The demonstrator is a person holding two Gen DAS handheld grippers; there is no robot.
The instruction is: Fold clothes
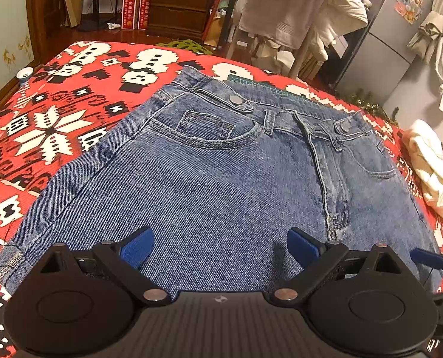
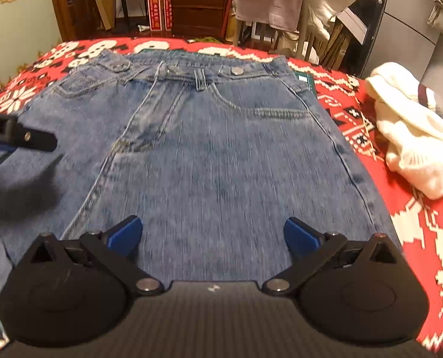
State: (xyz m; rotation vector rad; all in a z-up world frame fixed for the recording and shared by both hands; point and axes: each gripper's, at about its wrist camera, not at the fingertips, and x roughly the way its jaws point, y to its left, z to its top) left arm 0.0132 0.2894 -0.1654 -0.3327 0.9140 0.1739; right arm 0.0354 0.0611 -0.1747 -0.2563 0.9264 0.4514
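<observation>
Both the left gripper (image 1: 220,246) and right gripper (image 2: 212,235) hover wide open and empty over the jeans (image 1: 221,161), and a shallow pinch could slip off that thick denim.

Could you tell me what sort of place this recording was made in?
Most likely a lived-in room at home: a fridge covered in magnets, a wooden dresser, and clothes heaped on a chair behind the jeans.

Jeans (image 1: 209,161) flat on bench cloth (image 1: 72,95), waistband at far side; sweater (image 2: 412,137) to their right; mat (image 1: 260,85) under waistband; chair (image 1: 293,24) behind bench.
</observation>
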